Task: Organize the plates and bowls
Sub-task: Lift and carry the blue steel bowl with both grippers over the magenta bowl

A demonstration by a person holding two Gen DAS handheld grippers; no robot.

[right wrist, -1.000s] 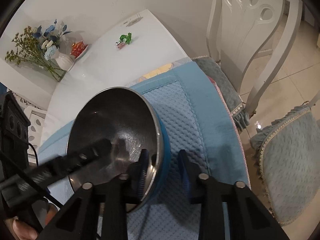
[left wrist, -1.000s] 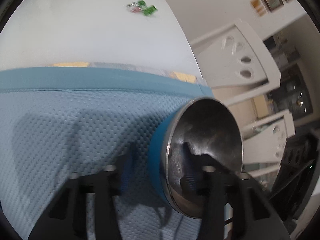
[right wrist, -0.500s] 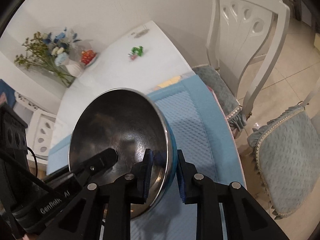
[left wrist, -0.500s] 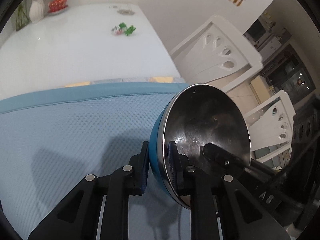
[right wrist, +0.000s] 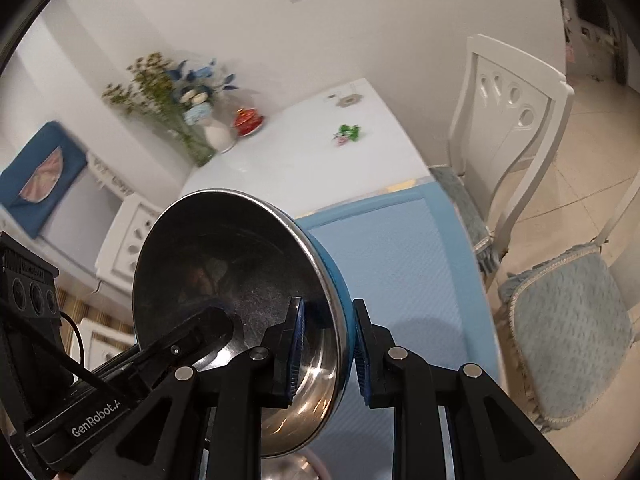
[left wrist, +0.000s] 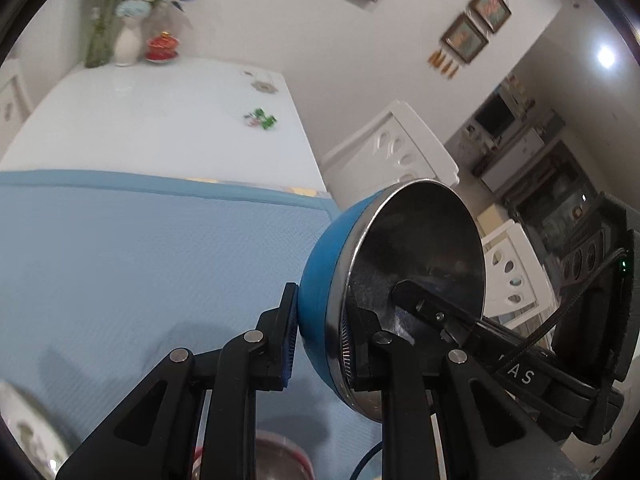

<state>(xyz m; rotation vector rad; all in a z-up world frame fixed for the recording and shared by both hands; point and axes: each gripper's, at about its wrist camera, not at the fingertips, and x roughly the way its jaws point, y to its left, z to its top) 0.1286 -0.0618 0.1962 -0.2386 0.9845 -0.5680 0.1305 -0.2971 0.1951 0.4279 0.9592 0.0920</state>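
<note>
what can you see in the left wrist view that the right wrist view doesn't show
Only the left wrist view shows the framed pictures on the wall, the patterned plate at the lower left edge, and the dark cabinet in the far room.

Only the right wrist view shows the cushioned seat, the tiled floor and the blue cover at left.

Both show the bowl, clamped on its rim by the left gripper and the right gripper, plus the blue mat, the white table, the flower vase and a second bowl below.

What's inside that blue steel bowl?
Nothing but one finger from each claw hooked over the rim of the blue steel bowl; the patch of its bottom behind those fingers is hidden.
</note>
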